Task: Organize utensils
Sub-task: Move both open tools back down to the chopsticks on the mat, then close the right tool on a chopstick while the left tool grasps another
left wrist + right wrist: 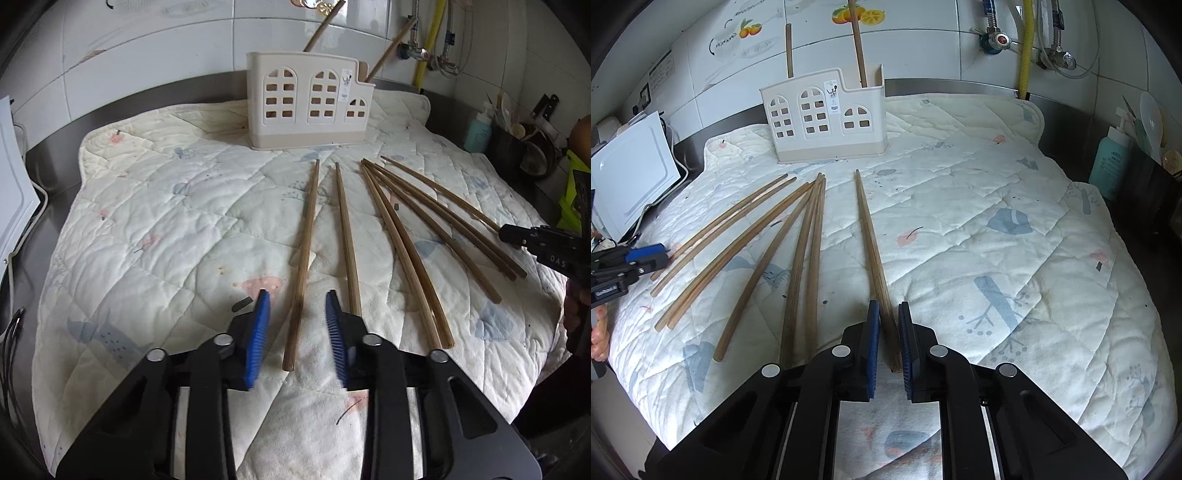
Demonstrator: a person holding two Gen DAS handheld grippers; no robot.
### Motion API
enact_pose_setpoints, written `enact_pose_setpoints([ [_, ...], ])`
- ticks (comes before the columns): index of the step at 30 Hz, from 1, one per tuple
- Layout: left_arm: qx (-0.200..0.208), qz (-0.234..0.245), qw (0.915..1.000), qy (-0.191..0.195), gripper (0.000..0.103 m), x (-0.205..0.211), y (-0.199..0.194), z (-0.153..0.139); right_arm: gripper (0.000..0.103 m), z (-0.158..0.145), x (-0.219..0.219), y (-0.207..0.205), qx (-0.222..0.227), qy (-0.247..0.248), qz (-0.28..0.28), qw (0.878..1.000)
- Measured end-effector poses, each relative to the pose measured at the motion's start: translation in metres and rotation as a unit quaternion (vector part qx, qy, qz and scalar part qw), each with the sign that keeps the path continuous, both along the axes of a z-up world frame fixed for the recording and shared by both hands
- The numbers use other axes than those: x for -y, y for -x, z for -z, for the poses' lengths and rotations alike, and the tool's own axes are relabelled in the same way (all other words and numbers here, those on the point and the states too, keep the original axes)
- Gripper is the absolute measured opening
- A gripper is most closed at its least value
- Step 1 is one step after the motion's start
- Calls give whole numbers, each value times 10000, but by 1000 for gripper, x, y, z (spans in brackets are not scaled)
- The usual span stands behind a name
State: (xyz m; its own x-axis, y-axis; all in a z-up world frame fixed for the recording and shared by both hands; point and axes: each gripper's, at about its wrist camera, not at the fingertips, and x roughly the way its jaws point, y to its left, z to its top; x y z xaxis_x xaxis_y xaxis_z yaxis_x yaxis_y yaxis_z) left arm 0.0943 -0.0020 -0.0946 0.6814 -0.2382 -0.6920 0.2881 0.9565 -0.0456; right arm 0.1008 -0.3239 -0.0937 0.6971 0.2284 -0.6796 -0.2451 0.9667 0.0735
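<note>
Your right tool [886,334] has its blue pads almost closed around the thick end of one chopstick [873,251], which lies on the quilted mat [997,192] near the desk's front edge. Your left tool [297,328] is wide open and holds nothing; another chopstick [304,254] lies between its pads. More chopsticks [424,229] lie spread across the mat. The cream holder [308,99] stands at the back edge with two sticks inside.
</note>
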Motion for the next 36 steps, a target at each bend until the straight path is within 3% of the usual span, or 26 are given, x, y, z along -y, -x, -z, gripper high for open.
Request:
enact_pose_setpoints([
  [14, -263, 130, 9995, -66, 18, 4, -10, 7, 7, -39, -8, 12, 478, -192, -126, 9986],
  [18, -296, 50, 9995, 19, 7, 6, -10, 5, 7, -51, -8, 15, 606, -281, -144, 9977],
  [30, -373, -24, 9993, 30, 7, 11, -8, 7, 7, -115, -9, 27, 1229, -368, -329, 9912],
  [36, -406, -24, 9992, -29, 9, 12, -9, 8, 7, -127, -14, 30, 1333, -340, -405, 9897],
])
